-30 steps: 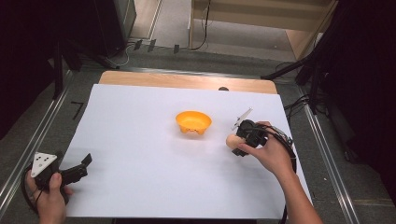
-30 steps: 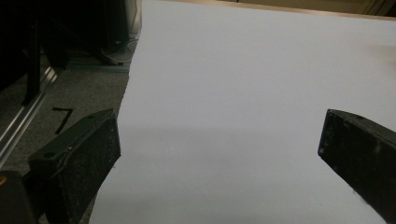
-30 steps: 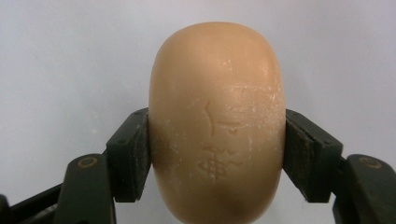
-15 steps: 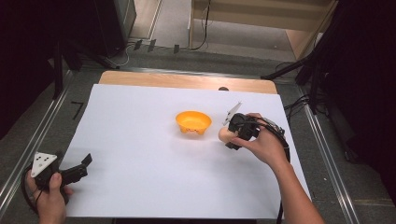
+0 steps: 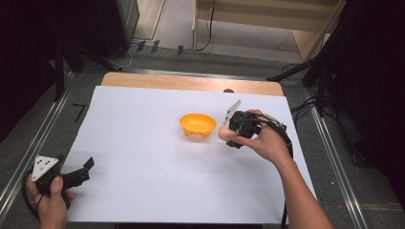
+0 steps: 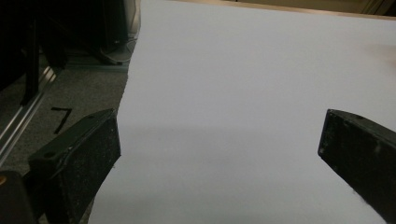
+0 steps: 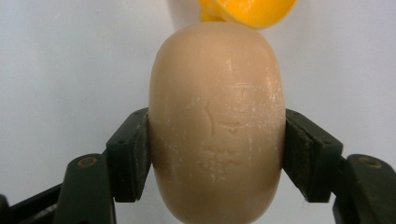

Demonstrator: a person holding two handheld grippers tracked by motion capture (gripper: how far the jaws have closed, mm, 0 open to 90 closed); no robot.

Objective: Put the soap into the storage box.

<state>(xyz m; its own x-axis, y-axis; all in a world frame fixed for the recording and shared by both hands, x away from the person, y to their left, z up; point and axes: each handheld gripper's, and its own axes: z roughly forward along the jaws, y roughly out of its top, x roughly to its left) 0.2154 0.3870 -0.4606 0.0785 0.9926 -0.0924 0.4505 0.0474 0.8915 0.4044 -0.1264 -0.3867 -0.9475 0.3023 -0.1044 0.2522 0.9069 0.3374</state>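
Note:
A beige oval soap bar (image 7: 217, 121) is clamped between the two black jaws of my right gripper (image 7: 217, 149), which is shut on it. In the high view that gripper (image 5: 229, 135) hovers just right of a small orange bowl (image 5: 197, 124) on the white sheet, the soap bar (image 5: 224, 133) showing at its tip. The bowl's rim (image 7: 252, 11) peeks in above the soap in the right gripper view. My left gripper (image 5: 81, 172) rests at the sheet's near left corner, held by a hand, jaws wide apart and empty. In its own view the left gripper (image 6: 219, 144) looks across bare white sheet.
The white sheet (image 5: 143, 157) covers most of a wooden table (image 5: 191, 82). Metal rails (image 5: 28, 152) run along both sides. Cables and dark stands (image 5: 315, 90) lie beyond the right edge, and grey floor (image 6: 70, 98) borders the sheet at left.
My right gripper has carried the soap bar leftward and slightly up, from the right part of the sheet to beside the orange bowl. The left gripper has stayed put.

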